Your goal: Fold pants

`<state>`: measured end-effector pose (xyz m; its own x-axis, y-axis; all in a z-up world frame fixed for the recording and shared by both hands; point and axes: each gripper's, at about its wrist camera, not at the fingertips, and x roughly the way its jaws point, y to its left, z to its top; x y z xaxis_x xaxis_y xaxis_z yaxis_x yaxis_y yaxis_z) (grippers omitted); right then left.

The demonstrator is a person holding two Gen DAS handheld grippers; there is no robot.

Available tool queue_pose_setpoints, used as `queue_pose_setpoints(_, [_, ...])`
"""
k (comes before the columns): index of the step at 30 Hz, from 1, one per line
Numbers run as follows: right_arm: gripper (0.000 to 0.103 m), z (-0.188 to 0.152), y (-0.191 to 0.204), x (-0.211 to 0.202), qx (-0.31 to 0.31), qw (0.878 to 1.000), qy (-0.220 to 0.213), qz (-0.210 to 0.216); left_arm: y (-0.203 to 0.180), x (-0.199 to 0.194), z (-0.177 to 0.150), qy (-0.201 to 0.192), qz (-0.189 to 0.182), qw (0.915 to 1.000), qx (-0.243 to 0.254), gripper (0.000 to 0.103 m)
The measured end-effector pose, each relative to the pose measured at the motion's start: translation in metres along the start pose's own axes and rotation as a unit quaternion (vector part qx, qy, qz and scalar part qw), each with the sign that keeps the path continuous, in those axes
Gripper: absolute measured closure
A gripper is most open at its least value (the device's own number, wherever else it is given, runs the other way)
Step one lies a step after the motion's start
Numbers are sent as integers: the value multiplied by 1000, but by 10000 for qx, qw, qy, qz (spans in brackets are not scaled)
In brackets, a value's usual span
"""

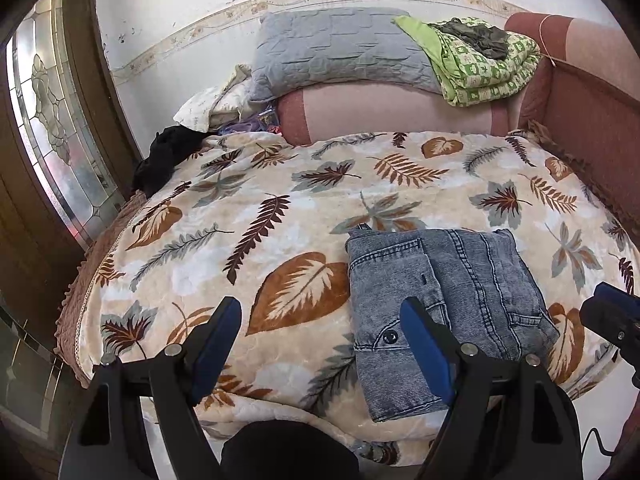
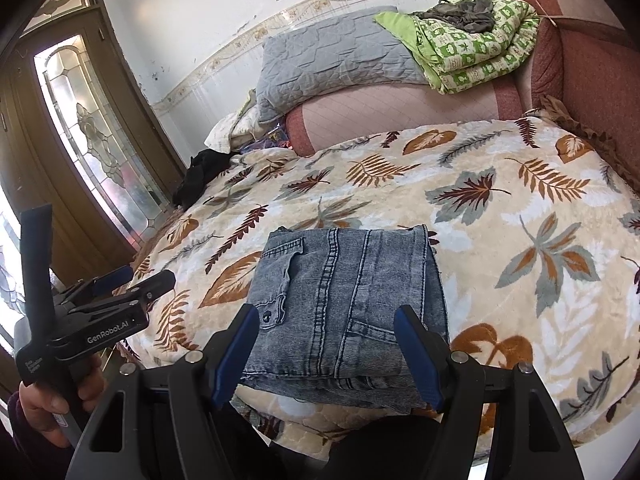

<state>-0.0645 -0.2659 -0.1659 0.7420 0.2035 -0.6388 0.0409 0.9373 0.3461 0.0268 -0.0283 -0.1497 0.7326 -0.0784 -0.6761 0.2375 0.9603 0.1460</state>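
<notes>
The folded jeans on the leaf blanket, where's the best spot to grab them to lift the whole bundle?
Probably the thick stacked near edge of the folded jeans, approached from the bed's near side, where the right gripper already stands open. All layers end there, so one pinch should catch them; the flat top offers only single layers. The leaf blanket lies directly beneath.

"GenRobot.AI" on left hand-held gripper (image 2: 132, 280) (white lettering).

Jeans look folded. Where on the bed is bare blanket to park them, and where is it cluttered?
Free: the leaf blanket left of the folded jeans, up to the black garment; also right of the jeans toward the red sofa arm. Crowded: the back, with grey pillow and green quilt.
</notes>
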Motion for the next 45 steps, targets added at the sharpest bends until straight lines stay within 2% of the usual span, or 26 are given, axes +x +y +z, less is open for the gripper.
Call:
queue_pose_setpoints(14, [30, 3, 3, -1, -2, 10000, -10, -94, -3, 2, -2, 57, -49, 10000, 34, 21])
queue_pose_setpoints(45, [29, 7, 33, -11, -325, 9994, -136, 0, 0, -10, -5, -48, -51, 10000, -16, 21])
